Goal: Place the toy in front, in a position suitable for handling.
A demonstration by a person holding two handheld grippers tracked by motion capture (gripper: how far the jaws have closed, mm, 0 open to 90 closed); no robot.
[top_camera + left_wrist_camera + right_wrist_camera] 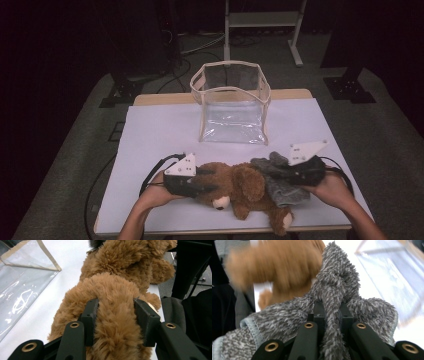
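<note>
Dark floor and the legs of a stand frame your white-covered surface (150, 130), and at its far middle stands an open, clear plastic box-shaped bag with cream trim (231, 102). Near your edge lies the brown plush teddy bear (235, 187), stretched along the front with its pale muzzle facing you, and a grey fuzzy knit garment (280, 187) sits bunched around its right-hand part.

Your left gripper (116, 315) has its fingers closed around a thick roll of the bear's fur; in the left gripper view the pile bulges out between and over both pads. Your right gripper (329, 312) has its fingers pinched nearly together on a raised fold of the grey knit, with only that ridge of fabric between them.

Expect both things to be light and very soft. The bear will sag and swing from wherever you hold it, and long pile can slide through the pads, so a hold that takes in stuffing under the fur, as on the left, is probably safer than a pinch of fur alone. The knit looks stretchy: it will likely lengthen before it shifts, and a thin fold may slip free under a hard pull. A hold nearer the pale blue hem (252, 327) would likely give firmer purchase. Nothing seems fragile, so a firm squeeze should do no harm.
</note>
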